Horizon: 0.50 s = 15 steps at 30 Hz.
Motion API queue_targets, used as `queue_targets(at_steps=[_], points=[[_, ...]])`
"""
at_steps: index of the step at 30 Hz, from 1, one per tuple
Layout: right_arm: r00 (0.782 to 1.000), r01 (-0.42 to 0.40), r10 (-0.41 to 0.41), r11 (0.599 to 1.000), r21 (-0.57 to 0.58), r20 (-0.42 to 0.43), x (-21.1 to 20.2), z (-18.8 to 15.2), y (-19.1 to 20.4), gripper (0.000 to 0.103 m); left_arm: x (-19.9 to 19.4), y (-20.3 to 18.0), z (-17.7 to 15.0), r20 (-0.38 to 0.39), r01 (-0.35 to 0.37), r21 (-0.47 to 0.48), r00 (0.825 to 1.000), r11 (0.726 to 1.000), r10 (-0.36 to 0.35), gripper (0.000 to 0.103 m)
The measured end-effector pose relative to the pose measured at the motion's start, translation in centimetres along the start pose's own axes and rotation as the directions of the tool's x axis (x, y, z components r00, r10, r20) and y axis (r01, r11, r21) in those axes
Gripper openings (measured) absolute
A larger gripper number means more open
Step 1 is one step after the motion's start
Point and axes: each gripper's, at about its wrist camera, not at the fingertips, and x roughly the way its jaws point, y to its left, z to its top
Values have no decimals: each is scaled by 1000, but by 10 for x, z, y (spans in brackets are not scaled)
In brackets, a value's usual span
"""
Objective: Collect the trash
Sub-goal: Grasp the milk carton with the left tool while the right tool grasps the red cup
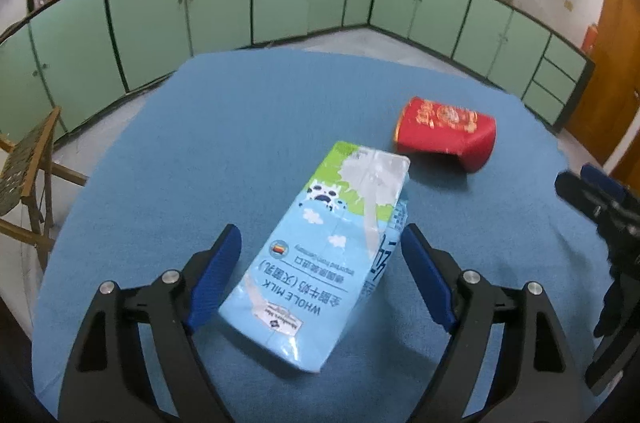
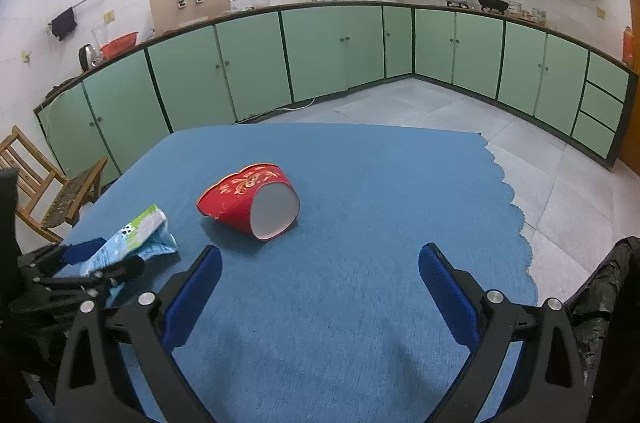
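Observation:
A light-blue whole-milk carton (image 1: pixel 320 247) lies flat on the blue tablecloth (image 1: pixel 240 127). My left gripper (image 1: pixel 320 229) stands open around its near half, one blue pad on each side; the left pad is very close to the carton and the right pad is clear of it. Beyond it a crushed red paper cup (image 1: pixel 444 131) lies on its side. In the right wrist view the cup (image 2: pixel 250 201) lies ahead and slightly left, its mouth towards the camera. My right gripper (image 2: pixel 320 249) is open over bare cloth, short of the cup. The carton (image 2: pixel 132 235) and left gripper (image 2: pixel 80 263) show at the left.
A wooden chair (image 2: pixel 48 183) stands off the table's left side. The cloth's scalloped edge (image 2: pixel 516 199) runs along the right, with tiled floor beyond. Something black and crinkled, perhaps a bag (image 2: pixel 616 275), sits at the right edge. Green cabinets (image 2: pixel 320 51) line the walls.

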Motion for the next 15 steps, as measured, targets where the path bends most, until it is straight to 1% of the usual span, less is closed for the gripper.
queue_targets(at_steps=[2,4,7,10,12,15], points=[[1000,-2,2,1000,-6,-1,1,-1,1,97,-1,1,2,6,0,1,1000,1000,0,80],[1000,-5,5,1000,-7,-7,2,-2,2,97,2,-2,4,-6,0,14,1000,1000,0,80],[1000,-9,9,1000,-6,-6,2,-3,3,97,4,-5,1,-15,12,18,1000,1000,-12,80],[1000,-9,9,1000,-4,-8,4,-3,2,97,9,-7,-6,-40,24,17,999,1000,-23,80],[1000,-9,9,1000,-1,-9,4,-4,1,97,13,-4,-8,-58,19,8,998,1000,-19,80],[1000,-8,8,1000,-8,-12,4,-5,1,97,15,0,-8,-64,32,-21,997,999,-34,80]])
